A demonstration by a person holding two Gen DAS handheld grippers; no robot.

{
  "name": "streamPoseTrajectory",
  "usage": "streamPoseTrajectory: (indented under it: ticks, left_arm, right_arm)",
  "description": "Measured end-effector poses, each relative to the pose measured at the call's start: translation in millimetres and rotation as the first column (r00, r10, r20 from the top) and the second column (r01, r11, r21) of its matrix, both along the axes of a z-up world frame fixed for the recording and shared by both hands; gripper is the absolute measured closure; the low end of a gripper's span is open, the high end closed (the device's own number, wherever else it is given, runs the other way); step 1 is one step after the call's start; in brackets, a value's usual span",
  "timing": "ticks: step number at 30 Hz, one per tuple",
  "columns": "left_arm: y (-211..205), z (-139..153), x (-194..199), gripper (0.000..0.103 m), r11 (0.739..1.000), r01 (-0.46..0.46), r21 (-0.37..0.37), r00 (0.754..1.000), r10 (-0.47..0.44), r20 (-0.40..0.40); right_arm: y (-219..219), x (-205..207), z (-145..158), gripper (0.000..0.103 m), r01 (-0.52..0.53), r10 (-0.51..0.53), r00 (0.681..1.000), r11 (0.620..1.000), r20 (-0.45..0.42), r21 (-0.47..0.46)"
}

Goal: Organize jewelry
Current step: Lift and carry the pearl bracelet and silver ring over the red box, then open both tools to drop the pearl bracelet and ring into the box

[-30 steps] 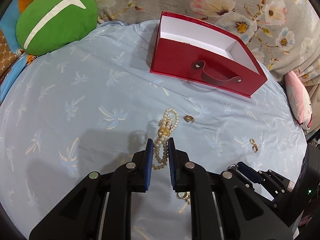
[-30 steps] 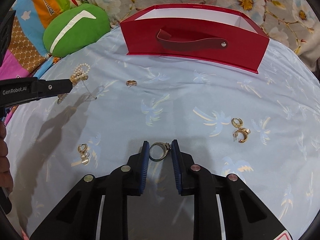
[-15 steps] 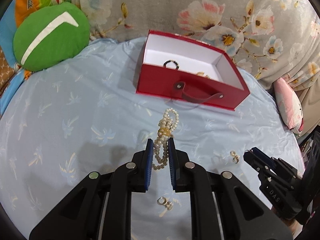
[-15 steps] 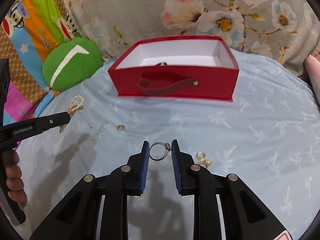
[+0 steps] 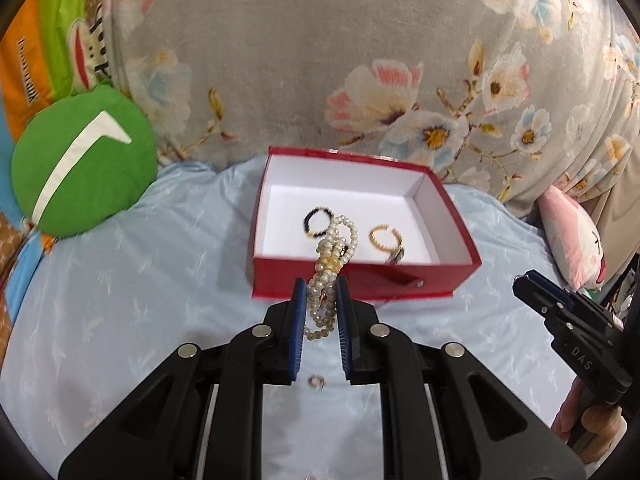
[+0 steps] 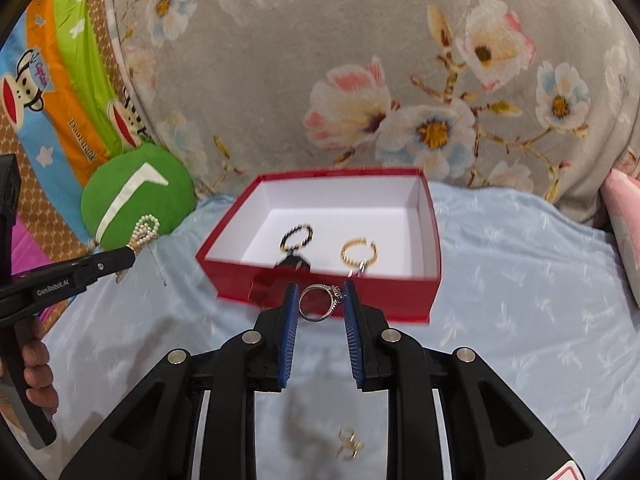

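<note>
L gripper (image 5: 321, 294) pinched pearls (image 5: 330, 264), limp, slippery; R gripper (image 6: 320, 300) pinched ring (image 6: 319, 302), stiff, tiny. You gripped mid-strand.

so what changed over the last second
Both hand-held grippers rose off the bedspread toward the red box, which now shows two bracelets inside. Unchanged: the left still grips the pearls, the right the ring; the loose earrings lie as before.
</note>
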State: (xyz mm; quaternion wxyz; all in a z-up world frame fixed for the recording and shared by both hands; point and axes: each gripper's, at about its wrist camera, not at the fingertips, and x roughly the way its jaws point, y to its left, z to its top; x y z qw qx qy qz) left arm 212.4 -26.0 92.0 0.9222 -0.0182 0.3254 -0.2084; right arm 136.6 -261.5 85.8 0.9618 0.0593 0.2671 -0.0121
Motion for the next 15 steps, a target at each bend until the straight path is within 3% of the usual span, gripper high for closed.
streamPoseTrajectory:
  ticks: [7,15]
  left_arm:
    - [-35.3,21.9,65.1,0.089,1.000,-0.003,0.022,0.997,0.002,0.083]
    - [-78.1,26.0,141.5,0.089,0.998,0.012,0.054,0.995,-0.017,0.101]
  right_arm:
    - [-22.5,69.3,34.0,0.082,0.010,-0.008,0.998,0.999,0.060,-0.046]
    - [-50.0,153.5,39.8,0.082,0.013,-0.013,0.999,1.000,0.049,0.004]
